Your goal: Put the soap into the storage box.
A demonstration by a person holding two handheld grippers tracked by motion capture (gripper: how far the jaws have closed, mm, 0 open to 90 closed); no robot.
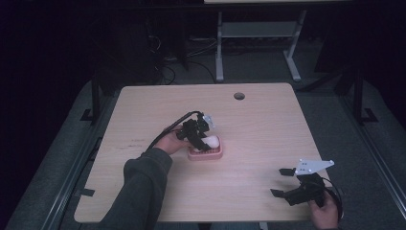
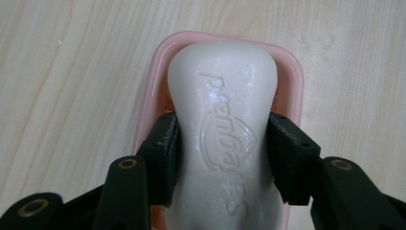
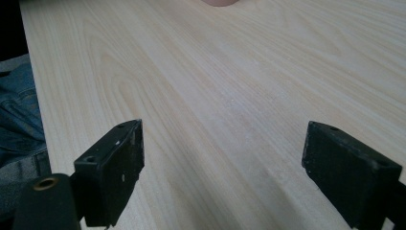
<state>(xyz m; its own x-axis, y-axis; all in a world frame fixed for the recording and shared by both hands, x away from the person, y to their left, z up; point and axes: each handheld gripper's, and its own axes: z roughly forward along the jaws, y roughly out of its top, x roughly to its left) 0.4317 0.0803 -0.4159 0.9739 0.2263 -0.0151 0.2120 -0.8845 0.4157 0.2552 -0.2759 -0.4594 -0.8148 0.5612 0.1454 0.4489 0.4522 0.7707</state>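
Note:
A white bar of soap [image 2: 224, 129] with raised lettering lies in a pink soap dish [image 2: 293, 72]. My left gripper [image 2: 222, 155] is shut on the soap bar, its black pads pressed against the bar's narrow waist. From above, the soap [image 1: 212, 141] and the dish [image 1: 206, 155] sit at the middle of the wooden table, with the left gripper [image 1: 200, 140] over them. My right gripper [image 1: 282, 182] rests near the front right corner, open with nothing between its jaws. In the right gripper view, the gripper [image 3: 222, 167] looks along bare wood.
The table [image 1: 258, 124] has a round cable hole [image 1: 239, 96] near its far edge. A white desk frame [image 1: 258, 33] stands on the floor beyond. Blue denim [image 3: 16, 120] shows past the table edge in the right gripper view.

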